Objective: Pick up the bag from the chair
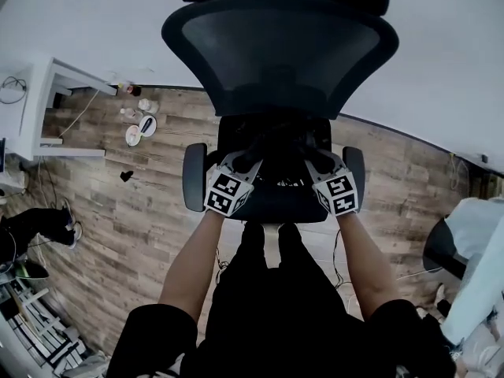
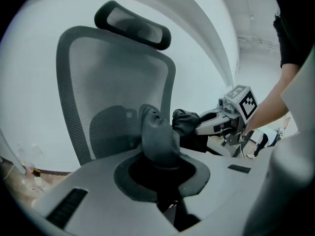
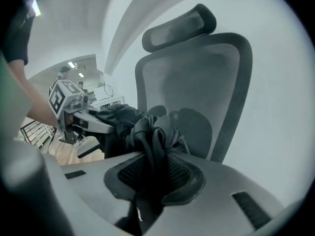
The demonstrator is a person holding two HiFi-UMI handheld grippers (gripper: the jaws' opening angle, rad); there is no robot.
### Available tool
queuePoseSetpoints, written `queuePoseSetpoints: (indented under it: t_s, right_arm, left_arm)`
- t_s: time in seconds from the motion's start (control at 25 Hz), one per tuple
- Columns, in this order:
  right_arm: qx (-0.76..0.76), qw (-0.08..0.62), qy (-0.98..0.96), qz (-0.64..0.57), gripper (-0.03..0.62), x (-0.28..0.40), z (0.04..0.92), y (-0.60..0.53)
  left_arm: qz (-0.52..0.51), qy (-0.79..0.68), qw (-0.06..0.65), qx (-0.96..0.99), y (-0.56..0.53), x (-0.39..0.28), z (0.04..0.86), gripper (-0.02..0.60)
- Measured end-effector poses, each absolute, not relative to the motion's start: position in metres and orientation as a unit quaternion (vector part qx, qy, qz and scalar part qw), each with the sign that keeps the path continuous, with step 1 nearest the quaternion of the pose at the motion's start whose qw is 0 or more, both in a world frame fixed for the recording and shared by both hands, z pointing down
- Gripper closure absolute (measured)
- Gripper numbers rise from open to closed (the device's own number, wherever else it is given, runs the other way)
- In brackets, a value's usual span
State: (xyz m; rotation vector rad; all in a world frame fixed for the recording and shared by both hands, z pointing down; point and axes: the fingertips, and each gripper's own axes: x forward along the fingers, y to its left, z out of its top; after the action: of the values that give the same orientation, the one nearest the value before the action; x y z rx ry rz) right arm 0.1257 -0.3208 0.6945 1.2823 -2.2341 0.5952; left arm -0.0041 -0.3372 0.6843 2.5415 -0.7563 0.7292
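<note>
The black bag (image 1: 280, 150) is bunched over the seat of a black mesh office chair (image 1: 276, 53), between its two armrests. My left gripper (image 1: 252, 159) is shut on a fold of the bag's dark fabric (image 2: 158, 140), which rises from between its jaws. My right gripper (image 1: 310, 159) is shut on another twisted bunch of the same fabric (image 3: 153, 132). In the left gripper view the right gripper (image 2: 212, 124) appears clamped on the bag. In the right gripper view the left gripper (image 3: 87, 118) is on the bag's other end. Whether the bag rests on the seat is hidden.
The chair's left armrest (image 1: 194, 176) and right armrest (image 1: 355, 164) flank the grippers. Behind the chair is a white wall (image 1: 94, 22). A white desk (image 1: 55, 109) and small floor items (image 1: 140, 124) lie left. A person in light clothes (image 1: 480, 266) is at right.
</note>
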Motion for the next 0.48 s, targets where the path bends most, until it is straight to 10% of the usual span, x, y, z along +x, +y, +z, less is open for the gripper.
queuePoseSetpoints:
  t_s: [0.48]
  right_arm:
    - [0.501,0.181,-0.825,0.187,0.513,0.129,0.608,-0.343]
  left_arm:
    - [0.177,-0.300,0.153,0.925,-0.359,0.003,0.584,0.529]
